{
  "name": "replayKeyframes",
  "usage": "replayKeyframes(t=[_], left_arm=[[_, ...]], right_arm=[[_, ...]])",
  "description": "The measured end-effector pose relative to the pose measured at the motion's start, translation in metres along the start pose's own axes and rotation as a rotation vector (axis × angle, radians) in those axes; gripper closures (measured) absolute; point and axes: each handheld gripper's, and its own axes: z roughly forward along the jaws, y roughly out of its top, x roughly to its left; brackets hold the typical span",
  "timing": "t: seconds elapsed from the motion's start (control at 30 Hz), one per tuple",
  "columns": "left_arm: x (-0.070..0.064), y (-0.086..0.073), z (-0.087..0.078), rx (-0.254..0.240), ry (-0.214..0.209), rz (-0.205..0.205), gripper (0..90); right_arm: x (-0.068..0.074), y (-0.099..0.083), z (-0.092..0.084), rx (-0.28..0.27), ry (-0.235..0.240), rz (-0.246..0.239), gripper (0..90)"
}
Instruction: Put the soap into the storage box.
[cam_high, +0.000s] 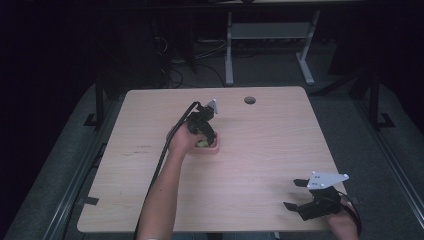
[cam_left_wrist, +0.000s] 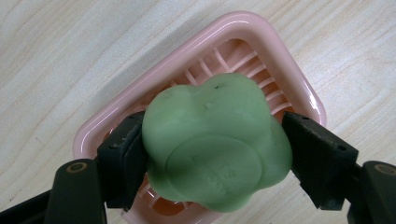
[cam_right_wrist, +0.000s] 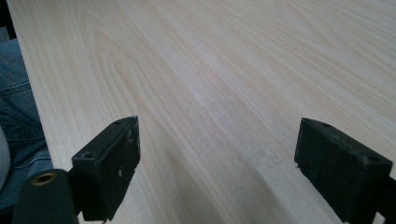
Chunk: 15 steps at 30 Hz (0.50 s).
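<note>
A green, flower-shaped soap bar (cam_left_wrist: 215, 140) is clamped between the jaws of my left gripper (cam_left_wrist: 215, 154), just above a pink slatted soap dish (cam_left_wrist: 116, 112). In the high view the left gripper (cam_high: 204, 136) points down over the pink dish (cam_high: 213, 149) near the table's middle, with a bit of green soap (cam_high: 202, 142) showing. My right gripper (cam_high: 295, 194) rests near the table's front right corner, jaws wide open with nothing between them. In the right gripper view its jaws (cam_right_wrist: 217, 163) spread over bare wood.
The light wooden table (cam_high: 260, 150) has a round cable hole (cam_high: 249, 100) at the back. The left gripper's black cable runs along the forearm. Dark floor, cables and white desk legs lie beyond the far edge. Blue denim shows at the right gripper view's left edge.
</note>
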Motion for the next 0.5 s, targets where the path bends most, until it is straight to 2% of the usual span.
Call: replayKeyframes(t=[0.37,0.5], left_arm=[[-0.0013,-0.0018,0.0021,0.012,0.014,0.013,26.1],[-0.0012,-0.004,-0.0004,-0.021,0.006,0.007,25.7]], right_arm=[[-0.0002,0.0,-0.0002,0.0,0.0,-0.003,13.8],[-0.0002,0.0001,-0.0002,0.0,0.0,-0.003,13.8]])
